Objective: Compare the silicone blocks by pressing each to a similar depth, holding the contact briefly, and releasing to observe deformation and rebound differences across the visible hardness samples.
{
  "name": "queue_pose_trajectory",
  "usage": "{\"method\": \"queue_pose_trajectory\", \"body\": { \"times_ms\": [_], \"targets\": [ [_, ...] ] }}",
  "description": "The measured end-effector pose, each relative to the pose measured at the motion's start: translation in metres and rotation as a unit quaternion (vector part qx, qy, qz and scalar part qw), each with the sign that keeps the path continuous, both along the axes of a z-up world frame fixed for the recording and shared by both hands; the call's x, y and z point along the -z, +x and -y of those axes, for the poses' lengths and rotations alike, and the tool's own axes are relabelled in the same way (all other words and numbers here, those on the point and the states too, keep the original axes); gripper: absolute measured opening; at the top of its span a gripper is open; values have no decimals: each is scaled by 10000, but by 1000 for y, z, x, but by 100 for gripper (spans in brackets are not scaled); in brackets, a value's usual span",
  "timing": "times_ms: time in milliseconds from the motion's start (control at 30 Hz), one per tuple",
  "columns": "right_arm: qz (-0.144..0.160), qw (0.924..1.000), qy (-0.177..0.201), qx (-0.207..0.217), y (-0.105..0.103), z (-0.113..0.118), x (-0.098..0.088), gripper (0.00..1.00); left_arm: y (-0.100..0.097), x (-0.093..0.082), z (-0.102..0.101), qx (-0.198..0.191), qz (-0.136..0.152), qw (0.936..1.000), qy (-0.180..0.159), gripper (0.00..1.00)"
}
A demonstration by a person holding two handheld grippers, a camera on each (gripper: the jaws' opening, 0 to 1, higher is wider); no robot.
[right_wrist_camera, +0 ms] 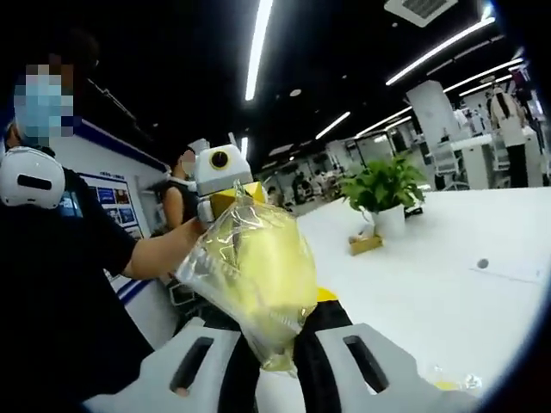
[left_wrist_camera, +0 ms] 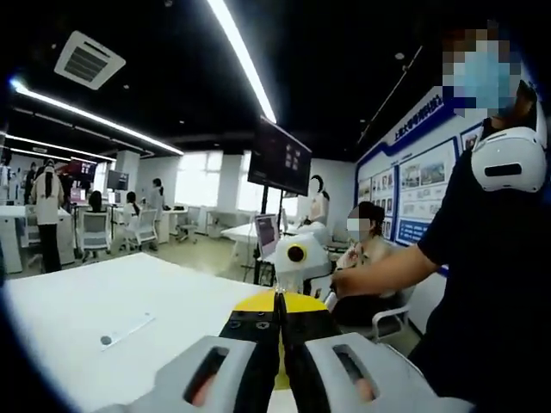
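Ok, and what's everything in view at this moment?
plastic bag: one, clear with yellow contents, held up between the two tongs
table: one, white, below and ahead
potted plant: one, green in a white pot, on the table
small block: one, tan, on the table in front of the plant
monitor: one, dark, on a stand beyond the table
seated person: one, past the table's corner
background people: several, at the far desks
operator's torso: one, dark shirt, beside the table
left tongs: white with black tips, shut at the bag's top edge
right tongs: white with black tips, shut on the bag's bottom
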State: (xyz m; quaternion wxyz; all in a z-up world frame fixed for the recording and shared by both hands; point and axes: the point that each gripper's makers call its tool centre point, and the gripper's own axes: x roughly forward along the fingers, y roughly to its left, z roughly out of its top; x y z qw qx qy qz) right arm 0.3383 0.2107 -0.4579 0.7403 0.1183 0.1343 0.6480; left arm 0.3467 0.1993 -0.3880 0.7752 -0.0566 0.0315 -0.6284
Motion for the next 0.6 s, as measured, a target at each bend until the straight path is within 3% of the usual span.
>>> {"method": "queue_pose_trajectory", "body": {
  "times_ms": [100,167,233,300,367,467,600],
  "targets": [
    [-82,9999,83,-53,-4,-1,-1,9,-3,-1,0,49,17,10000,-25,0],
    [61,9999,142,-40,-5,-1,-3,10,-4,-4,0,70,15,9999,-105,0],
    [-150,9997,179,-78,-5,0,-3,13,-6,-5,0,94,-10,9999,-142,0],
    [-120,9997,232,18,-2,0,-3,17,-6,-6,0,101,-22,9997,-207,0],
    [-102,9996,208,176,3,1,-1,26,-6,-6,-1,85,-20,9997,-228,0],
    [-24,9992,220,343,8,2,4,48,-7,-10,-1,124,-89,9990,-413,0],
    [-119,9990,243,357,6,2,7,56,-6,-10,-4,120,-180,9985,-504,0]
  ]
}}
